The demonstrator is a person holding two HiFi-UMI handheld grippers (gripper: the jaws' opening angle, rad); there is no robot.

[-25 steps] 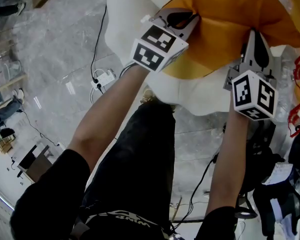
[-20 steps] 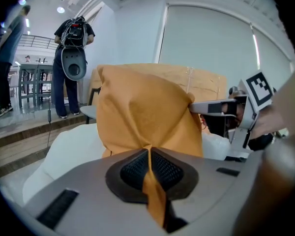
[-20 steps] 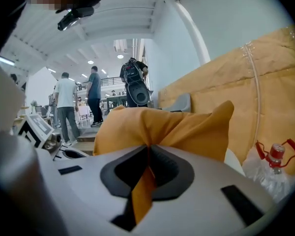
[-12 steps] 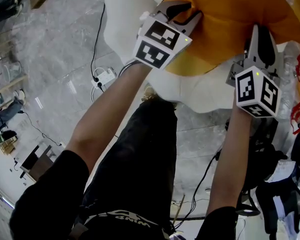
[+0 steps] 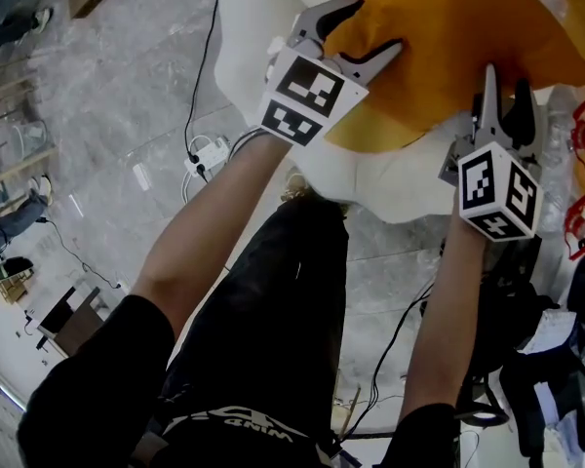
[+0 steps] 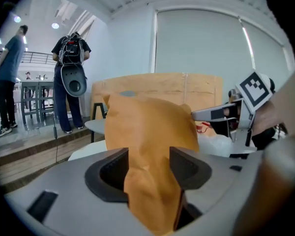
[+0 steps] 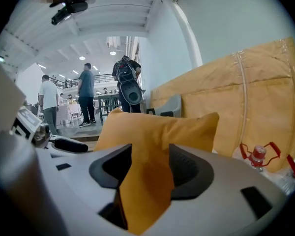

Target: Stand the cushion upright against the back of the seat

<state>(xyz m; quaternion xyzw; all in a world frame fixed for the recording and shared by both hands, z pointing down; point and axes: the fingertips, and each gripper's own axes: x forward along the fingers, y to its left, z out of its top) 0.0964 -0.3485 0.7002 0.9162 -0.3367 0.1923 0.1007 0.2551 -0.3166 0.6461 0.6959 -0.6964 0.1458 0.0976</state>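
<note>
An orange cushion (image 5: 468, 37) rests on a white seat (image 5: 390, 178). In the gripper views the cushion (image 6: 147, 127) stands upright in front of the tan, plastic-wrapped seat back (image 6: 187, 85). My left gripper (image 5: 370, 25) is at the cushion's left lower edge. Its jaws are opening and stand wide, with a fold of fabric loose between them. My right gripper (image 5: 507, 84) is at the cushion's right lower corner. Its jaws are opening too, and the cushion (image 7: 157, 127) corner still lies in the gap. The seat back (image 7: 246, 87) rises behind it.
A power strip (image 5: 207, 152) and cables lie on the grey floor to the left. A red-capped bottle (image 7: 257, 156) stands right of the seat. Dark bags (image 5: 556, 359) sit at the lower right. People (image 6: 71, 82) stand far behind.
Both grippers' jaws have spread apart from being shut on the cushion's lower edge. The left gripper has lifted slightly; the cushion stays leaning at the back.
</note>
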